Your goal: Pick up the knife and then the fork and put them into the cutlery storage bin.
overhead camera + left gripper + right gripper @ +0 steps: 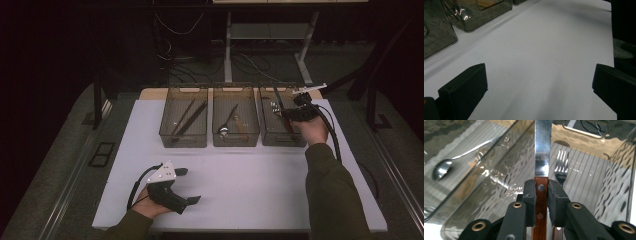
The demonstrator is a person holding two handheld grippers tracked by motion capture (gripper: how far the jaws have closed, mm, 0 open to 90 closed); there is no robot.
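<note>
the left gripper [187,186] rests low on the white table [240,175] near its front-left edge, jaws spread wide with nothing but bare surface between them. beyond it three smoky clear bins stand side by side at the table's far edge: the left bin [183,122] holds dark sticks (chopsticks, by the look of them), the middle bin [235,122] a spoon [441,170]. over the right bin [280,122] the right gripper [541,195] is clamped on a knife [542,150], pads pressing both sides of its brown wooden handle, steel blade pointing away into the bin. a fork [561,167] lies on the bin floor just beside the blade.
</note>
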